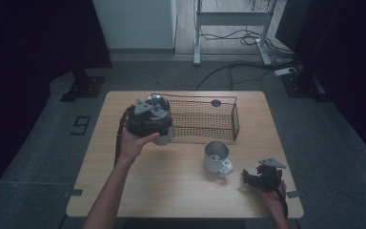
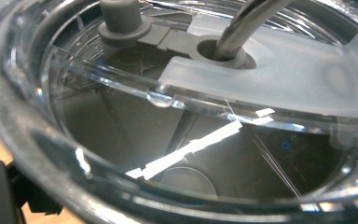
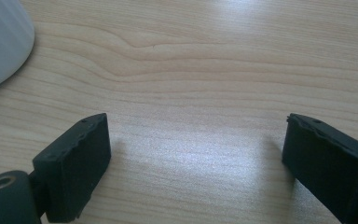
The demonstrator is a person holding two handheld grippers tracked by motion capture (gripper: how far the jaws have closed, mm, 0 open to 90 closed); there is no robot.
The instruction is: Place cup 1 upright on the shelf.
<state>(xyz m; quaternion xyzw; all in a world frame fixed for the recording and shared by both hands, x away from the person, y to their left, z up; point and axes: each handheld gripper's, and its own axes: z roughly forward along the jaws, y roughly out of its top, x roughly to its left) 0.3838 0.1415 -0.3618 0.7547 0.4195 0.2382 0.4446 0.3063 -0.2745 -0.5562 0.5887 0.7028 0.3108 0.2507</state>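
Left gripper (image 1: pixel 148 125) holds the lidded tumbler (image 2: pixel 177 116) pressed up against its jaws, beside the wire basket (image 1: pixel 205 117); jaw opening cannot be told. Keep the tumbler upright. Right gripper (image 3: pixel 196 158) rests wide open, empty, mug (image 1: pixel 217 156) off its left jaw.

wire basket (image 1: pixel 205 119), white mug (image 1: pixel 217 157), wooden table (image 1: pixel 171 191)

Left tongs (image 1: pixel 148 119) raised, right tongs (image 3: pixel 196 158) low, jaws spread.
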